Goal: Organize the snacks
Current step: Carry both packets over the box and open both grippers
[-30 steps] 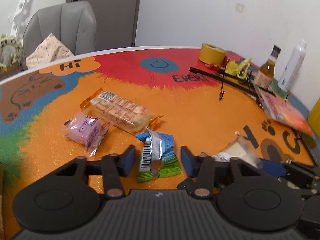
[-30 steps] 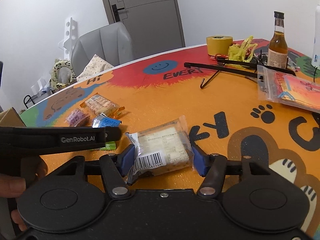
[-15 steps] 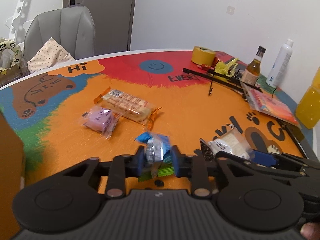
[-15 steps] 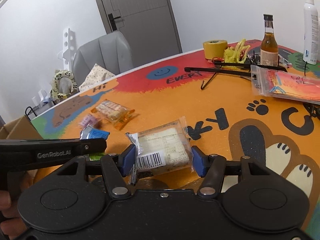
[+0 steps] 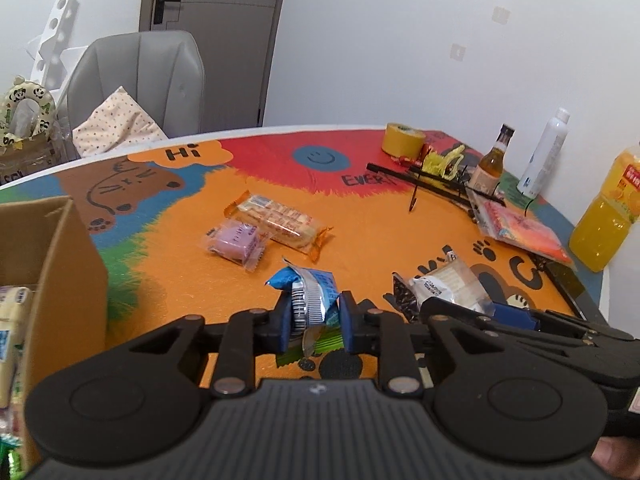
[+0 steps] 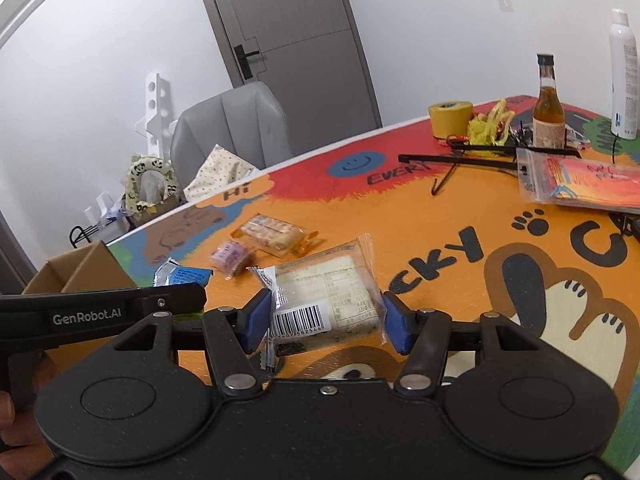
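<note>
My left gripper is shut on a blue and green snack packet and holds it above the table. My right gripper is shut on a clear-wrapped white cake packet, also lifted; it shows in the left wrist view. A long orange-wrapped biscuit pack and a small purple snack lie on the orange table cover. An open cardboard box with snacks inside stands at the left.
At the far right stand a yellow tape roll, a small brown bottle, a white bottle and an orange juice bottle. A black hanger and a red bagged booklet lie there. A grey chair is behind the table.
My left gripper closed on the blue and green packet and lifted it. My right gripper lifted the cake packet. Both views rose and the cardboard box came into sight at the left.
</note>
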Demonstrator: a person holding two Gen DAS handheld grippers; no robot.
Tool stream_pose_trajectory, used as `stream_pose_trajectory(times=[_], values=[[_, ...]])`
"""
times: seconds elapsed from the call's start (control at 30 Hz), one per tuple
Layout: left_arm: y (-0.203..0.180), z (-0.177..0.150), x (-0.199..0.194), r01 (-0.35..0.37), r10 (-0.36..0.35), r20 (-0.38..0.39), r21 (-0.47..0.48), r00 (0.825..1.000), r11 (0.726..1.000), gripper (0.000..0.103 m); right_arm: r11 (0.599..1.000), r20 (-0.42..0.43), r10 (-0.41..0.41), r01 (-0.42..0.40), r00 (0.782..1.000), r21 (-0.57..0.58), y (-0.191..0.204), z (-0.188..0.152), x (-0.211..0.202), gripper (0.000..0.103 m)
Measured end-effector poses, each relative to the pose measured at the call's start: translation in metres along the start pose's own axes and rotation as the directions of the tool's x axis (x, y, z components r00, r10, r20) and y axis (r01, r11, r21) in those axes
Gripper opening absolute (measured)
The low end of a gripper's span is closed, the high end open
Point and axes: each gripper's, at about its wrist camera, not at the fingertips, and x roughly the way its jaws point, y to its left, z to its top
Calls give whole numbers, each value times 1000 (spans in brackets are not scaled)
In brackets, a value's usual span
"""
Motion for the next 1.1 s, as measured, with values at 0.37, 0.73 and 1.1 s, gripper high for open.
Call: stream_pose_trajectory(times=[0.37,0.73,1.1], values=[[20,4,-52,-9,11,81,-25,997,1000,23,998,29,60,-59,998,-25,36,5,-14,56],[60,6,-99,-63,70,138,-56,988,996,23,989,29,133,-130,991,-67,80,9,-12,56],[101,-4,-132,-93,108,158,-100,982,991,23,977,22,176,-172,984,-125,126,6,-13,56]])
